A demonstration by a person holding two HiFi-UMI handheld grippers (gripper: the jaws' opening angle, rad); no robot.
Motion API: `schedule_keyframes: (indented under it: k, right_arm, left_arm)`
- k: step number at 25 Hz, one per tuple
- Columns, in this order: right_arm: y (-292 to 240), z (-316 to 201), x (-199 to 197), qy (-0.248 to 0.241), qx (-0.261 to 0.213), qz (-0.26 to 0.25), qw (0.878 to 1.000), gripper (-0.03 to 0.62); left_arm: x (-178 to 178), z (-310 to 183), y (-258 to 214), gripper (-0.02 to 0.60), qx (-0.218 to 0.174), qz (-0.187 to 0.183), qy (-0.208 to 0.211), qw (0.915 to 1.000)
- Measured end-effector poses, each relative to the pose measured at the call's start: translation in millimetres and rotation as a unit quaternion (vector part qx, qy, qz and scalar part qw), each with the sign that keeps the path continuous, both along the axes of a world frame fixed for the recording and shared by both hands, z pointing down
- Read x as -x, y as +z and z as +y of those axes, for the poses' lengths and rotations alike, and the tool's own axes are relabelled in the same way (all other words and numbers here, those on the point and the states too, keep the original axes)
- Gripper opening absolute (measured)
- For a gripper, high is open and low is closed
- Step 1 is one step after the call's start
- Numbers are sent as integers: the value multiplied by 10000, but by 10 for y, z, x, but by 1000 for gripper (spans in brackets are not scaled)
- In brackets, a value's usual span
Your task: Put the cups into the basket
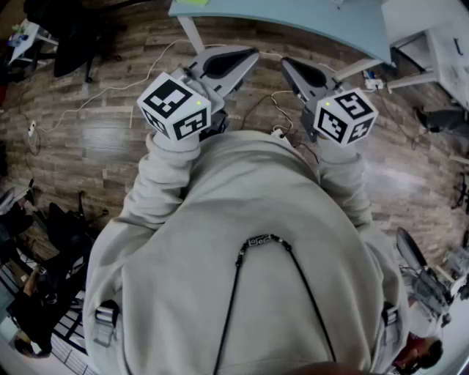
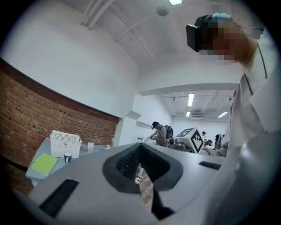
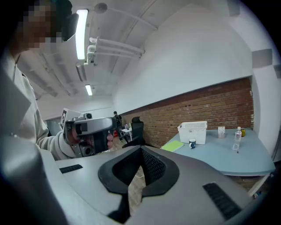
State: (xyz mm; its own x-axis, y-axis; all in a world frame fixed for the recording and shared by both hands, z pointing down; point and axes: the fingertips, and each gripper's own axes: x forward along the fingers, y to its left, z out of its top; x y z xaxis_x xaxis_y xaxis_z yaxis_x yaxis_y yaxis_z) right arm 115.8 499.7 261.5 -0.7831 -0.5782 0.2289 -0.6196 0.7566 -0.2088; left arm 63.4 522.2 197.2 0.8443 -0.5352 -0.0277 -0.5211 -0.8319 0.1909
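A white slatted basket (image 3: 192,131) stands on the pale blue table (image 3: 228,154), far ahead of both grippers. One small dark blue cup (image 3: 192,143) stands just in front of it; the left gripper view also shows this cup (image 2: 67,157) before the basket (image 2: 65,143). My left gripper (image 2: 140,146) is shut with nothing in it, held level in the air. My right gripper (image 3: 141,150) is shut and empty too, tipped slightly down. In the head view both the left gripper (image 1: 251,53) and the right gripper (image 1: 287,64) are held close to my chest, short of the table edge (image 1: 293,18).
A green pad (image 3: 173,146) lies on the table left of the cup. A clear bottle (image 3: 237,138) and a small glass (image 3: 221,132) stand to the basket's right. Cables (image 1: 110,91) trail over the wooden floor. A black chair (image 3: 136,127) and people stand further back.
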Motion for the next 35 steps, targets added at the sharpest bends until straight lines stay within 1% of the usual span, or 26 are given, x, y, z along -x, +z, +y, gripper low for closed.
schedule_keyframes:
  k: [3, 8, 13, 17, 20, 22, 25, 27, 30, 35]
  right_arm:
    - [-2, 42, -18, -10, -11, 22, 10000, 12]
    - [-25, -43, -21, 22, -7, -30, 10000, 12]
    - [-21, -126, -122, 145, -32, -129, 9998, 12]
    - [-30, -120, -121, 191, -94, -118, 9997, 12]
    - [-17, -89, -146, 205, -91, -183, 9996, 14]
    - [-9, -60, -172, 129, -82, -259, 9995, 14]
    - [-9, -19, -209, 11, -106, -286, 9995, 14]
    - [-5, -12, -237, 30, -97, -311, 9995, 14]
    - [43, -25, -297, 108, -27, -353, 9993, 12]
    - [70, -92, -396, 175, 45, -444, 9989, 12]
  left_arm:
    - [-25, 42, -39, -5, -39, 12, 9, 10000]
    - [-28, 9, -106, -5, -137, -112, 11, 9998]
    - [-80, -49, -111, -5, -73, -98, 59, 9999]
    - [-88, -38, -47, -5, 11, -71, 64, 10000]
    - [-140, 15, -47, -5, -40, -78, 162, 9998]
    - [-184, 34, -55, -5, -39, -151, 177, 9997]
    - [-198, -9, -54, -5, -47, -217, 56, 9997]
    - [-190, -39, -41, -5, -10, -216, -27, 9998]
    - [-194, -60, 6, -5, 81, -321, -132, 9994]
    - [-178, -157, 17, -5, 198, -260, -261, 9991]
